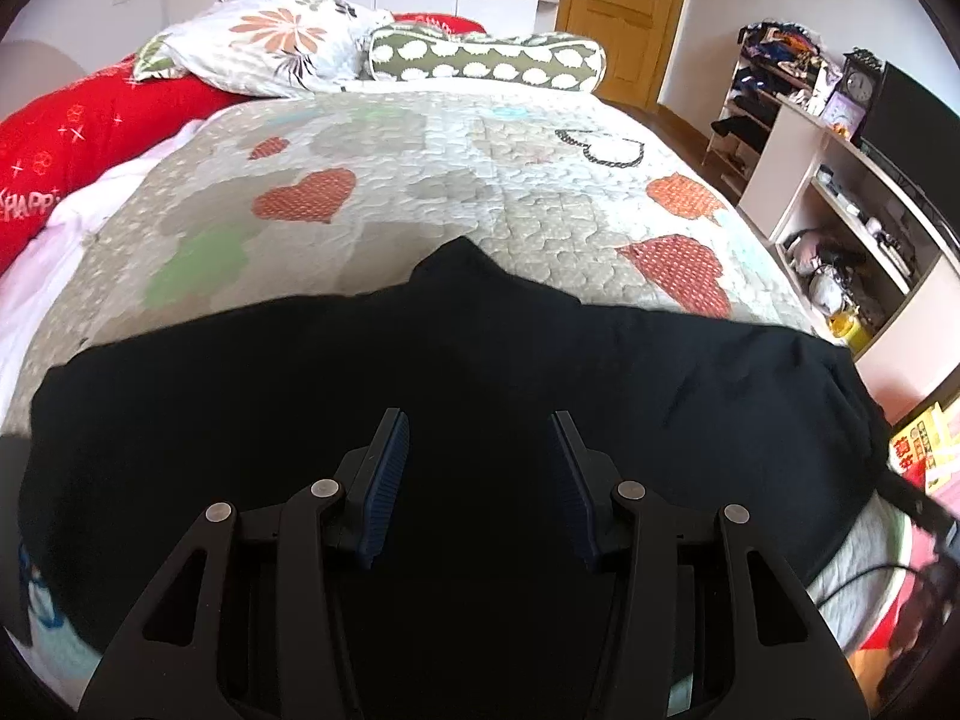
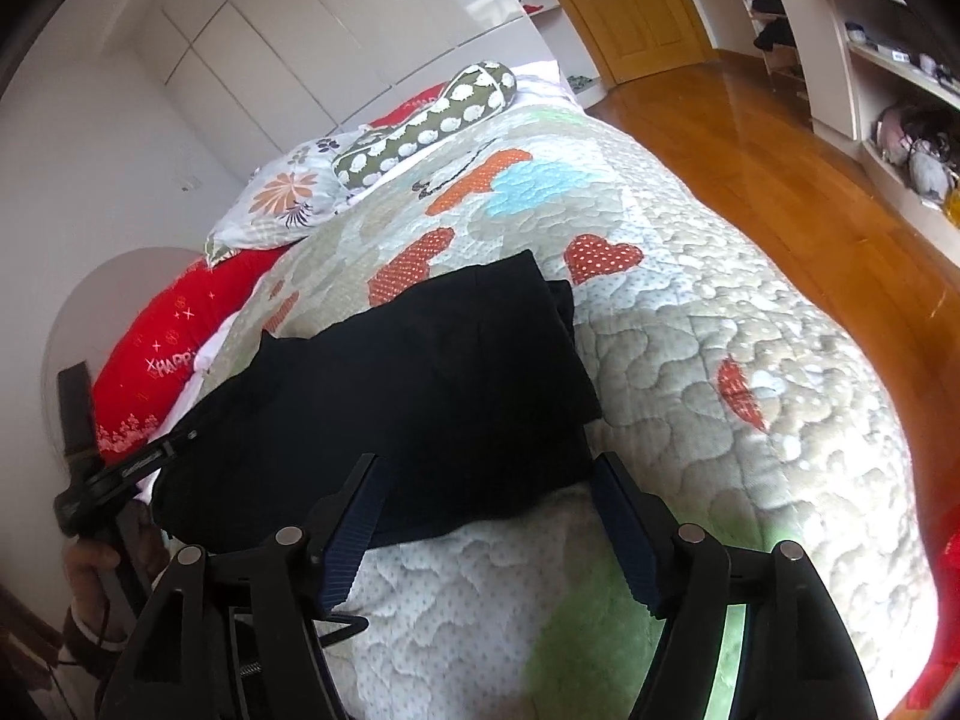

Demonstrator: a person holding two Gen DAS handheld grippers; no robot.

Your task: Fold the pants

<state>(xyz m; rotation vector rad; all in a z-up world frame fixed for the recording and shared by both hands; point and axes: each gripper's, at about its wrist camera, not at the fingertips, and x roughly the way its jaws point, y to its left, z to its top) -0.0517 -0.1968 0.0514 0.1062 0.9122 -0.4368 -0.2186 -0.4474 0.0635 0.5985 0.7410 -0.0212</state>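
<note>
Your left gripper [image 1: 480, 438] hangs over the black pants [image 1: 420, 396] with its jaws parted and nothing pinched between the blue ribbed pads [image 1: 384, 492]; the dark cloth lies beneath them, and you cannot tell from the left wrist view whether the tips touch it. Your right gripper [image 2: 486, 480] stands with its jaws spread wide at the near edge of the pants [image 2: 390, 396]. The cloth's edge lies between the two pads [image 2: 351, 546], and neither pad presses on it.

The pants lie flat across the near end of the quilt [image 1: 468, 180], a pale cover with red, orange and green hearts. In the right wrist view they show as a folded dark block with its far corner pointing toward the pillows. In the left wrist view a small peak of cloth juts up the quilt toward the pillows too.

At the far end of the quilt rest a floral pillow [image 1: 270, 42] and a green bolster with white dots [image 1: 486, 60]. A red blanket [image 1: 72, 144] runs along the quilt's left side. Beyond the quilt's right side stand white shelves [image 1: 840, 198] on the wooden floor [image 2: 780, 162], and behind the pillows a wooden door [image 1: 624, 12]. Your left hand [image 2: 90, 564] shows left of the pants, holding its gripper's handle.
</note>
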